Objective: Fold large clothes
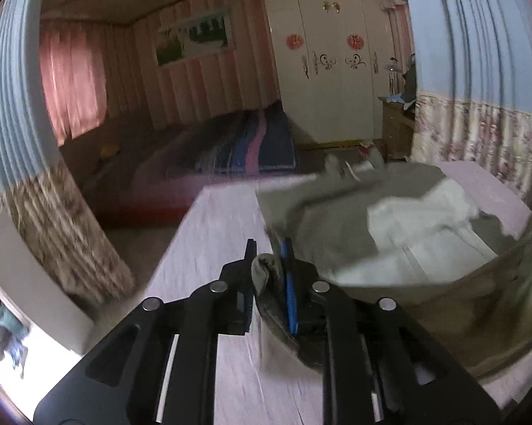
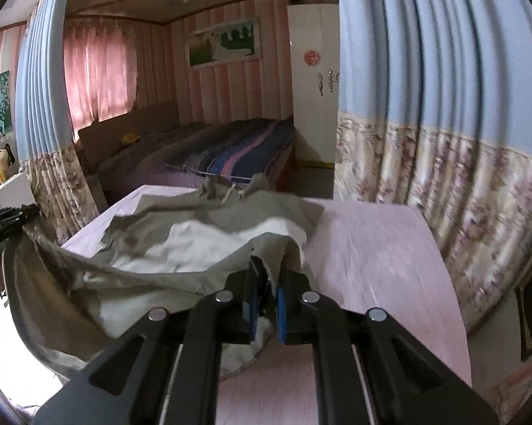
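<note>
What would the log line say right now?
left gripper: shut on garment | right gripper: shut on garment | garment: partly lifted off table

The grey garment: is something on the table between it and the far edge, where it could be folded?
Nothing visible. Both grippers, left and right, grip the grey garment; the pink table around it looks bare.

Large grey garment with white lining (image 2: 195,241) lies on the pink-clothed table (image 2: 372,248); striped-blanket bed (image 2: 237,156) behind the table, pleated blue-topped curtain (image 2: 442,106) to its right.
</note>
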{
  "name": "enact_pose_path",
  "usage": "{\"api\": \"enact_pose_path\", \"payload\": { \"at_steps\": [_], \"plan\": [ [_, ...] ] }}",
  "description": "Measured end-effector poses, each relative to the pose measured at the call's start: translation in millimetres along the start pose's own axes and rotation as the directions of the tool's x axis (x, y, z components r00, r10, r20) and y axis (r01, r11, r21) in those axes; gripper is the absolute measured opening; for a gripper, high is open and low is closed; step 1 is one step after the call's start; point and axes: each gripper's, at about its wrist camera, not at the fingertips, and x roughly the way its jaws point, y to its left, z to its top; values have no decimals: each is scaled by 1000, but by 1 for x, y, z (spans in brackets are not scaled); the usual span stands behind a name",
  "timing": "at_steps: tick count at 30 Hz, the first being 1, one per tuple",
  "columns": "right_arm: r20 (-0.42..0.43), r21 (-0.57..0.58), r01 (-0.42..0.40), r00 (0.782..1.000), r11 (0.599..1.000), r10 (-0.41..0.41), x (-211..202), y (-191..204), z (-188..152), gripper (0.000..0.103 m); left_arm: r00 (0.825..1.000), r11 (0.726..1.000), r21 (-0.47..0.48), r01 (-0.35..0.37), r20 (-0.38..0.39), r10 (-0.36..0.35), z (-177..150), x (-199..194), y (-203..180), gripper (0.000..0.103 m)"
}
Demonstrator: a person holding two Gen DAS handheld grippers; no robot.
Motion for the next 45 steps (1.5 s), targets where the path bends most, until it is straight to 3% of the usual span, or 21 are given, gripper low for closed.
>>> {"api": "enact_pose_path", "payload": {
  "at_steps": [4, 5, 8, 14, 16, 17, 20, 23, 25, 26, 27, 30, 35, 39, 41, 45],
  "plan": [
    [-18, -7, 21, 1000, 1000, -21, 66, -9, 41, 7, 1000, 999, -30, -13, 18, 14, 49, 57, 11, 13],
    [-20, -13, 28, 999, 1000, -28, 80, -11, 49, 7, 998, 998, -36, -57, 23, 57, 63, 80, 16, 0],
    [-40, -14, 33, 999, 999, -34, 130, -15, 68, 7, 995, 993, -60, -104, -12, 103, 86, 131, 30, 0],
    [-125, -14, 62, 990, 998, -64, 223, -19, 89, 7, 986, 993, -13, -121, -116, 119, 88, 218, 29, 0],
    [-206, 15, 88, 975, 996, -83, 268, -29, 93, 8, 984, 992, -38, -117, -143, 111, 84, 237, 32, 0],
    [-282, 23, 91, 956, 996, -81, 290, -34, 90, 9, 983, 992, -50, -115, -151, 106, 83, 242, 34, 0],
    [-378, 31, 96, 923, 995, -77, 321, -42, 77, 14, 981, 994, -76, -76, -183, 61, 75, 251, 37, 0],
    [-358, 52, 54, 933, 997, -32, 311, -42, 69, 39, 977, 999, -52, -7, -215, -4, 65, 254, 27, 4],
    [-306, 38, 69, 950, 997, -54, 295, -42, 70, 95, 972, 998, -31, 46, -227, -52, 57, 254, 18, 21],
    [-248, 16, 86, 965, 996, -80, 280, -41, 70, 96, 971, 998, -28, 57, -232, -62, 54, 254, 15, 43],
    [-234, 6, 86, 969, 996, -82, 273, -41, 71, 96, 970, 997, -28, 71, -233, -76, 52, 253, 12, 58],
    [-228, 25, 72, 972, 997, -64, 255, -47, 66, 96, 971, 995, -20, 94, -221, -96, 48, 249, -3, 74],
    [-250, 26, 66, 966, 998, -57, 244, -59, 50, 96, 965, 996, 35, 77, -254, -66, 39, 257, -21, 79],
    [-284, 47, -22, 958, 999, 35, 249, -64, 35, 96, 951, 998, 28, 62, -306, -50, 29, 278, -15, 83],
    [-254, 27, -38, 966, 999, 44, 244, -62, 36, 96, 941, 997, 12, 72, -333, -64, 22, 288, -10, 83],
    [-198, 61, -15, 980, 998, 27, 234, -74, 40, 96, 945, 998, 5, 66, -321, -61, 15, 290, -5, 82]
  ]
}}
